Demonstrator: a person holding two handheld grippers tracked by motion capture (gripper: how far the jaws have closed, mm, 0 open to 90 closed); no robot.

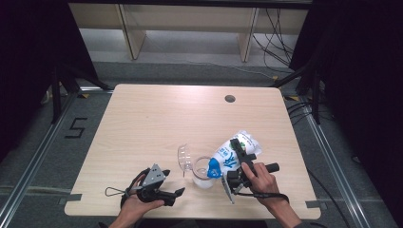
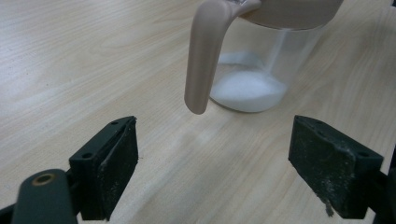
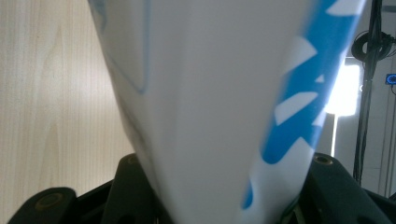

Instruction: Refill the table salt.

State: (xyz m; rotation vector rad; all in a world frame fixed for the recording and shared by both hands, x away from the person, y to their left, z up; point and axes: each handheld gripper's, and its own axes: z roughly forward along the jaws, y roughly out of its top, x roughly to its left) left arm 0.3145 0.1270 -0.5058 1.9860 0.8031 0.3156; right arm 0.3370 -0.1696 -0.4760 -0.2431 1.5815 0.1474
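Because its blue corner hangs over the open mouth of the clear jug (image 1: 203, 173), the white-and-blue bag (image 1: 234, 154) is held tilted by the right gripper (image 1: 237, 164), a pose that looks meant for pouring. The gripper's 2 fingers are clamped on the bag's body, which bulges up between them in the right gripper view (image 3: 205, 116), a mid-bag grip that probably keeps the pouch from folding. The jug stands upright on the bench (image 1: 142, 123), near its front edge, with a shallow heap of white powder (image 2: 246, 91) on its floor, so I judge the filling barely begun. Its beige handle (image 2: 204, 56) points toward the left gripper (image 2: 215, 168), which sits low just beside it, fingers spread wide and holding nothing, likely waiting to steady the jug. A clear lid (image 1: 184, 157) lies tipped on the bench right by the jug, out of the pour's way.
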